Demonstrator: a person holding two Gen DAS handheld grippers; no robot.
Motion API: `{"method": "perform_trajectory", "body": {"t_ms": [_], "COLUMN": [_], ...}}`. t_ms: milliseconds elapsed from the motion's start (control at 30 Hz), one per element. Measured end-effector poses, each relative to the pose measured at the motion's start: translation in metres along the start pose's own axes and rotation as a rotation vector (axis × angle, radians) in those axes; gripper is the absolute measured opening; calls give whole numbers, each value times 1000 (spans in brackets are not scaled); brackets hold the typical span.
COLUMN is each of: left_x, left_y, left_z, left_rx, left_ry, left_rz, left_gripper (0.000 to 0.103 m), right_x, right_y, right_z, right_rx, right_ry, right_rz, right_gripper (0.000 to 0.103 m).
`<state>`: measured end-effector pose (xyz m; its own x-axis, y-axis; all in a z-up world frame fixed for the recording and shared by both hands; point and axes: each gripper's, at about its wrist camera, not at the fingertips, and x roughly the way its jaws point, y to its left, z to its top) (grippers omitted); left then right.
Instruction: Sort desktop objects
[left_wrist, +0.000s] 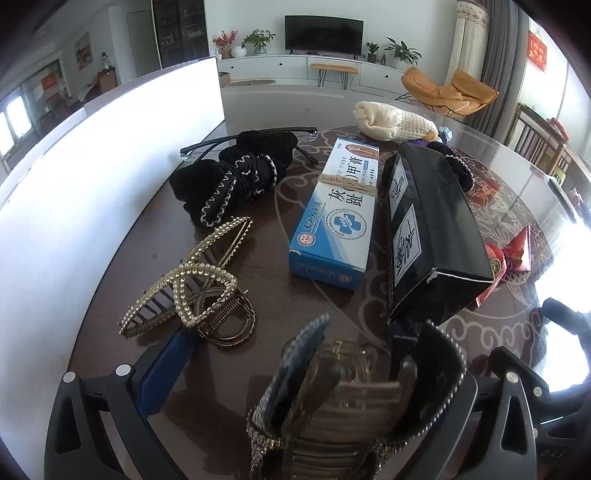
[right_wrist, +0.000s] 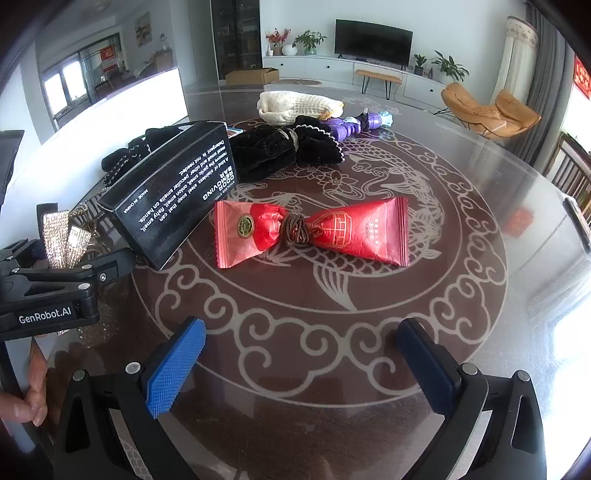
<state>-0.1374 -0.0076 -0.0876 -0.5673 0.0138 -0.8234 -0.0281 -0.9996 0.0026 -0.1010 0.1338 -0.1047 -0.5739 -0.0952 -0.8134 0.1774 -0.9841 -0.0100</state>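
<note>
Sunlit living-room glare washes the patterned glass table (right_wrist: 480, 295). Both tools tilt down with jaws wide: the right gripper (right_wrist: 301, 365) holds nothing; the left gripper (left_wrist: 291, 369) straddles a rhinestone hair clip (left_wrist: 354, 398), and I can't tell whether its pads press it. Beyond lie a pearl claw clip (left_wrist: 192, 288), blue box (left_wrist: 336, 218), black box (left_wrist: 432, 229) and red packet (right_wrist: 314, 230). Closing carelessly, the left jaws might nudge the black box just beside the clip.

Red packet (right_wrist: 312, 230), tied at middle, flat beside black box (right_wrist: 173, 192).
</note>
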Motion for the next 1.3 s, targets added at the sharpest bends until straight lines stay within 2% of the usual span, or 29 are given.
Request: {"method": "perform_trajectory", "body": {"t_ms": [367,1300], "left_x": [9,12], "left_y": [-2,-5], "left_z": [14,18], "left_rx": [12,5], "left_ry": [-9,-20], "left_rz": [-8,-3], "left_gripper": [103,103], "right_x": [15,16], "right_y": [1,0], "right_z": [22,22], "right_rx": [34,34], "right_ry": [4,2], "right_rz": [-22,-23], "right_gripper": [103,103]}}
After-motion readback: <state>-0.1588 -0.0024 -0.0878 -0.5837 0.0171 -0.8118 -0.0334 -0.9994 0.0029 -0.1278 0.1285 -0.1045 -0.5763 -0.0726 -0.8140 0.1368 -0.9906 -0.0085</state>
